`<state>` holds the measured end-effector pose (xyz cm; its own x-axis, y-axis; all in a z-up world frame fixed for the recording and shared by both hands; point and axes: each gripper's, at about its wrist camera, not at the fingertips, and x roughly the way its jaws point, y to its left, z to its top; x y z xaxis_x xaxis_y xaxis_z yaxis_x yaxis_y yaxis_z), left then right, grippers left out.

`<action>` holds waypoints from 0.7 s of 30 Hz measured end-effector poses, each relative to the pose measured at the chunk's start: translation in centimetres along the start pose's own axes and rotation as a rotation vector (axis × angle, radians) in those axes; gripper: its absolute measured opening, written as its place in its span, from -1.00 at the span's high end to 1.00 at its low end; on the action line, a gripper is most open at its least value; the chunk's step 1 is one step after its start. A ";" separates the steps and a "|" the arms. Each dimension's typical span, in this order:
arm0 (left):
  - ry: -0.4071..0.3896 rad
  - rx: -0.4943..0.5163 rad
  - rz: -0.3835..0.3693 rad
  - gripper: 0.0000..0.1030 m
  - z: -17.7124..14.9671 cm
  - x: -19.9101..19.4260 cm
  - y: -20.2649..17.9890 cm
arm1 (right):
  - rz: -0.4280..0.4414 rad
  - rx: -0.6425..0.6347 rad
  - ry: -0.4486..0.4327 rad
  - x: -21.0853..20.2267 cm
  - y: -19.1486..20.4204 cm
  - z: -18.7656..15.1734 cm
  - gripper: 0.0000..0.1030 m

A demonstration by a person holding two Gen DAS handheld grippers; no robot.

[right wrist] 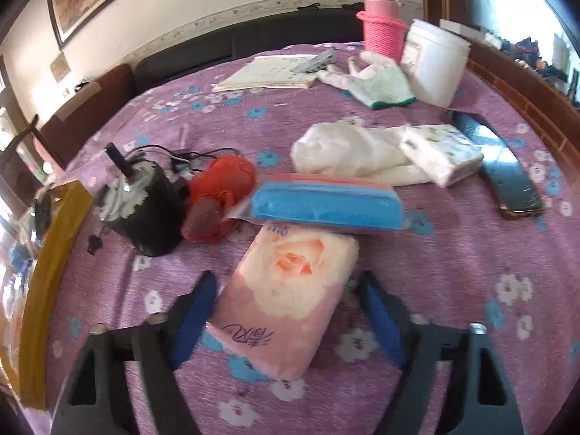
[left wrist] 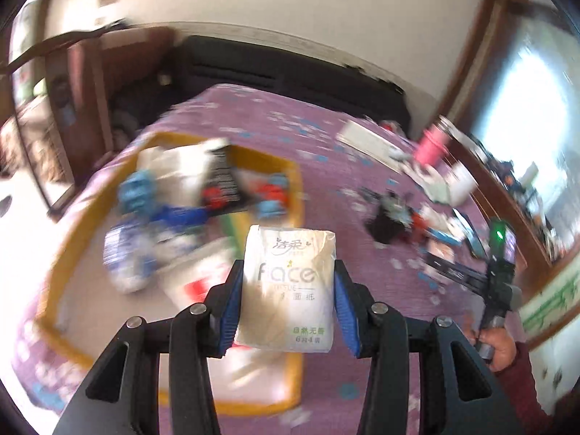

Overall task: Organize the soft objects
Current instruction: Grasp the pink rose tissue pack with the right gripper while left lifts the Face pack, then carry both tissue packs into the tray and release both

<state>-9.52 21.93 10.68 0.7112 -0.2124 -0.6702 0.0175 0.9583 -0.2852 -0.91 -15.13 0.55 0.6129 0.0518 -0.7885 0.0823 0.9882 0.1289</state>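
Observation:
My left gripper (left wrist: 288, 286) is shut on a beige tissue pack (left wrist: 288, 282) printed "face" and holds it in the air above a yellow-rimmed tray (left wrist: 54, 275) that holds several soft packs. My right gripper (right wrist: 286, 311) is open, its blue pads (right wrist: 197, 311) on either side of a pink tissue pack (right wrist: 286, 297) with a rose print, which lies flat on the purple floral tablecloth (right wrist: 453, 253). A blue and pink sponge pack (right wrist: 326, 203), a white plastic bag (right wrist: 344, 152), a flowered tissue pack (right wrist: 442, 148) and a red net pouch (right wrist: 217, 195) lie beyond it.
A black motor with wires (right wrist: 145, 210) stands left of the red pouch. A phone (right wrist: 507, 181), white gloves (right wrist: 380, 79), a white tub (right wrist: 435, 65), a pink bottle (right wrist: 380, 25) and papers (right wrist: 272, 72) lie further back. The tray's rim (right wrist: 54, 272) is at the left.

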 end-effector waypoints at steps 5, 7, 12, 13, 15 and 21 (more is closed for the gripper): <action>-0.041 -0.095 0.048 0.12 -1.0 -2.7 5.3 | 0.078 0.031 0.044 -2.0 -1.2 -1.3 -0.15; -0.046 -0.123 0.055 0.12 -1.4 -3.0 6.9 | 0.143 0.073 0.048 -3.5 -2.3 -1.9 -0.14; -0.023 -0.165 0.069 0.12 -1.8 -2.1 9.4 | 0.203 0.053 0.004 -8.1 -1.3 -2.1 -0.15; -0.013 -0.172 0.074 0.12 -1.9 -1.8 9.7 | 0.217 0.036 -0.004 -8.9 -0.6 -1.9 -0.15; 0.016 -0.176 0.086 0.12 -1.7 -0.9 10.3 | 0.247 -0.008 -0.017 -10.2 1.6 -1.7 -0.15; 0.077 -0.160 0.147 0.12 -0.9 1.2 11.9 | 0.374 -0.127 0.034 -10.6 9.3 -1.4 -0.16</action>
<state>-9.06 32.87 5.89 0.6420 -0.0923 -0.7611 -0.1987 0.9388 -0.2815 -7.72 -6.29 9.31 0.5560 0.4139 -0.7208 -0.2407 0.9102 0.3369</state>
